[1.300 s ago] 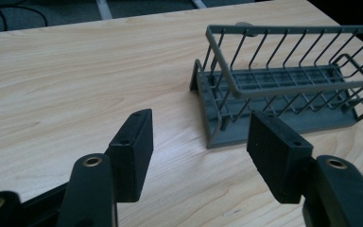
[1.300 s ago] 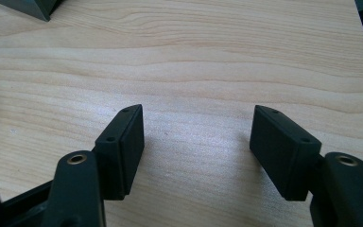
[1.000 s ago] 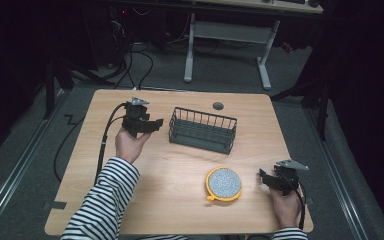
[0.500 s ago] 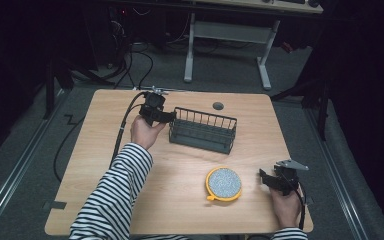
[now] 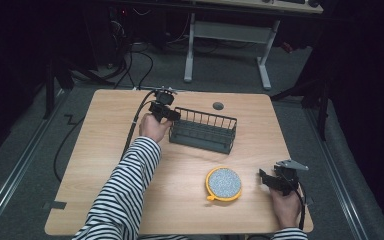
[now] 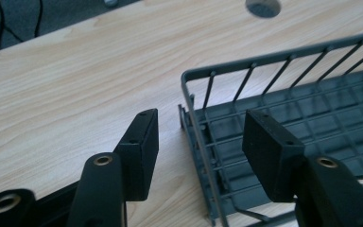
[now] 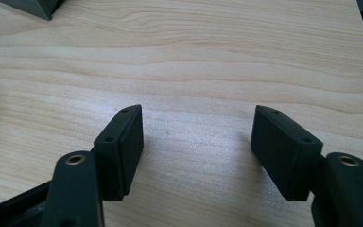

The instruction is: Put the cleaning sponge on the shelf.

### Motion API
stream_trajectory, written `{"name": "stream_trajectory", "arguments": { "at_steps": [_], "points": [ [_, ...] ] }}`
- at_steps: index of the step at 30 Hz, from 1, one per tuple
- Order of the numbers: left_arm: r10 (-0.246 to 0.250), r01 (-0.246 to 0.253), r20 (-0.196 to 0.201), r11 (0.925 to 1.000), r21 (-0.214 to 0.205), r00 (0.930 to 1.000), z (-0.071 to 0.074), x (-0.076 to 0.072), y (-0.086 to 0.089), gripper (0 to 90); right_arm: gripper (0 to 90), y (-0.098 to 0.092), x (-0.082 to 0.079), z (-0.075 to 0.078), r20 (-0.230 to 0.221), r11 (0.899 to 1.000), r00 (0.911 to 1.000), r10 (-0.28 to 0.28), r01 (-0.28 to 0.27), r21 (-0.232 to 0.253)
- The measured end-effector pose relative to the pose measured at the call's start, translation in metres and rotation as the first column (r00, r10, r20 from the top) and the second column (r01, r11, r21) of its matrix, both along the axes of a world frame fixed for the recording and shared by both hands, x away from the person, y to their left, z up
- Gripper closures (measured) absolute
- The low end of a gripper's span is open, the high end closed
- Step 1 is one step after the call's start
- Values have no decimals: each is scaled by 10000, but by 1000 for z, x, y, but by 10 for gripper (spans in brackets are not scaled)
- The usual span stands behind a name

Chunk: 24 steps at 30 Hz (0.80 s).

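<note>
A dark grey wire basket (image 5: 202, 131) stands on the wooden table (image 5: 105, 150) toward the back. My left gripper (image 5: 172, 116) is at its left end. In the left gripper view the gripper (image 6: 201, 137) straddles the basket's end wall (image 6: 196, 101), with one jaw outside it and one over the basket floor. The jaws have just been closing, and neither pad touches the wire. My right gripper (image 5: 264, 179) rests near the front right, open over bare wood (image 7: 198, 137).
A round pad with a yellow rim and speckled grey top (image 5: 223, 183) lies just left of the right gripper. A grey grommet (image 5: 218, 106) sits in the table behind the basket. The left gripper's cable (image 5: 130, 135) trails off the left side.
The left hand has moved right along the back of the table and now reaches the basket's left end. The right hand has kept still.
</note>
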<state>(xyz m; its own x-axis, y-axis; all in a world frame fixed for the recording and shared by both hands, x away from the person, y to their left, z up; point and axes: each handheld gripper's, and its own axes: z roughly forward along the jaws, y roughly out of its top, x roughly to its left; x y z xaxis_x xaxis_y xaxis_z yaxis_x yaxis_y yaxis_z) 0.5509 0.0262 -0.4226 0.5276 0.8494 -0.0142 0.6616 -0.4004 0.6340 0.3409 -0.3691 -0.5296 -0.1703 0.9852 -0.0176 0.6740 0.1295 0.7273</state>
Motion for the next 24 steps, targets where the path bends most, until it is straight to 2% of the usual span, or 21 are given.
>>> {"name": "stream_trajectory", "arguments": {
  "at_steps": [6, 12, 17, 21, 24],
  "points": [
    [-8, 8, 24, 9999, 165, 10000, -7, 2, -3, 516, 353, 0, 0, 0, 3, 10000, 10000, 10, -10, -16],
    [-193, 188, 150, 9994, 297, 9997, -11, 0, -6, 626, 353, 0, 0, 0, 2, 10000, 10000, 11, -11, -24],
    [-174, 174, -22, 9998, 80, 9998, -15, 0, -4, 698, 352, 0, 0, 0, 1, 10000, 10000, 14, -14, -25],
    [-237, 236, 24, 9996, 136, 9997, -15, -1, -4, 745, 352, 0, 0, 0, 1, 10000, 10000, 15, -15, -25],
    [-227, 227, -17, 9997, -44, 9997, -16, -2, -1, 777, 351, 0, 0, 0, -2, 10000, 10000, 22, -22, -19]
  ]
}}
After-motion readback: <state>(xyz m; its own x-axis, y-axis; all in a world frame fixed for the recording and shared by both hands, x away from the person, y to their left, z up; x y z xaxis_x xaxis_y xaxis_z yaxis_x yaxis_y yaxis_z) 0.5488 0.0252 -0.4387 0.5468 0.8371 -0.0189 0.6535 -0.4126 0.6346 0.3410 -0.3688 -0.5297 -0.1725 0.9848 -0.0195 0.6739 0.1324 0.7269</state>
